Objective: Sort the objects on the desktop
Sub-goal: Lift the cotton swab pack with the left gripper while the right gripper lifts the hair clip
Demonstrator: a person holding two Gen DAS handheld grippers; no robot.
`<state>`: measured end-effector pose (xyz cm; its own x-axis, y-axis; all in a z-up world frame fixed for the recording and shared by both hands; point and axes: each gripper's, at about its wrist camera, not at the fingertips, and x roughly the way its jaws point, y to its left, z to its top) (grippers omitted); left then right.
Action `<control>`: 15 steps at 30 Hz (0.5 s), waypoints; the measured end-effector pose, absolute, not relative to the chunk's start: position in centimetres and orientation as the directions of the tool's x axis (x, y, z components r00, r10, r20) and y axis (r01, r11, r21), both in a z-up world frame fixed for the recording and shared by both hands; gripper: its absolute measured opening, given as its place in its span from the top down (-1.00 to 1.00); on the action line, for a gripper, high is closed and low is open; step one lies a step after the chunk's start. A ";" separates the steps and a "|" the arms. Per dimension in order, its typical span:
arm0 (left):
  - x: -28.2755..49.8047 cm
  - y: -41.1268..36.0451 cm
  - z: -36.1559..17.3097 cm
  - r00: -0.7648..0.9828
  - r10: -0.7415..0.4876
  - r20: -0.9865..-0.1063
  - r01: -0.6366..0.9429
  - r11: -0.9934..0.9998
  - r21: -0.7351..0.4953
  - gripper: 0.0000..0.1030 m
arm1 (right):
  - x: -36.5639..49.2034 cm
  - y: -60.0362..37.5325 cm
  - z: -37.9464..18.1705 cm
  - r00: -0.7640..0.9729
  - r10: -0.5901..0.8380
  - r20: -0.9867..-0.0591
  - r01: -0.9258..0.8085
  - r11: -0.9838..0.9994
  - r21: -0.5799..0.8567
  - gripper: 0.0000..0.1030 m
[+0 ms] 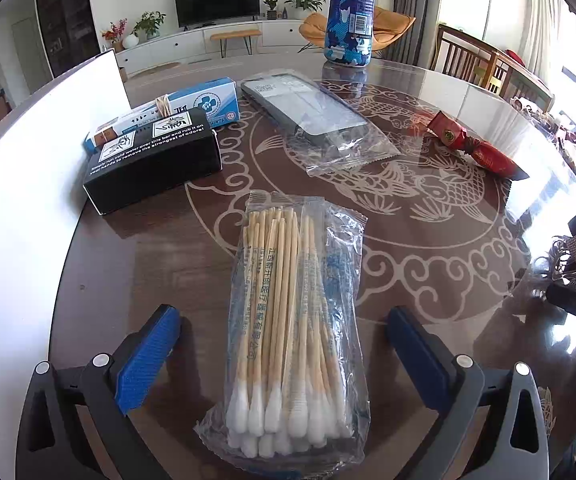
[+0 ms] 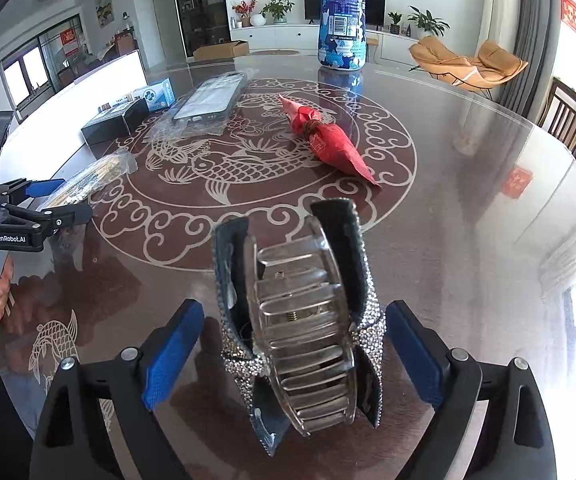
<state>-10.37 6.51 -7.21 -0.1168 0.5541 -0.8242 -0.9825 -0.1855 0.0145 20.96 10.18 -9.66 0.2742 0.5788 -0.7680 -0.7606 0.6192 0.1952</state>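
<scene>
Both grippers are sitting spread wide and gripping nothing, left gripper (image 1: pixel 284 344) straddling the cotton swab pack (image 1: pixel 288 336), right gripper (image 2: pixel 294 344) framing the rhinestone hair claw (image 2: pixel 300 320), probably lining up grabs for sorting.

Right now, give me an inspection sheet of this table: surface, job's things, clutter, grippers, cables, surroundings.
Surface: glossy dark round table with pale fish pattern.
Job's things: clear bag of wooden cotton swabs; rhinestone-trimmed clear hair claw; red wrapped packet; bagged grey phone case; black box; blue-white box; blue camouflage bottle.
Clutter: nothing seen.
Grippers: left gripper open, astride swabs; right gripper open, astride claw.
Cables: nothing seen.
Surroundings: television, plants, chairs.
</scene>
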 end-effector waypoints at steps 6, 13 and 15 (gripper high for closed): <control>-10.4 6.5 -7.2 -0.117 0.554 -0.824 -0.982 -0.186 0.015 -1.00 | 21.0 10.6 -10.1 0.288 0.553 -0.782 -0.754 0.634 0.171 -1.00; -10.4 6.5 -7.2 -0.117 0.554 -0.824 -0.982 -0.186 0.015 -1.00 | 20.9 10.6 -10.1 0.289 0.551 -0.783 -0.754 0.635 0.169 -1.00; -10.4 6.6 -7.2 -0.114 0.551 -0.826 -0.983 -0.182 0.015 -1.00 | 20.9 10.6 -10.1 0.289 0.551 -0.783 -0.754 0.635 0.169 -1.00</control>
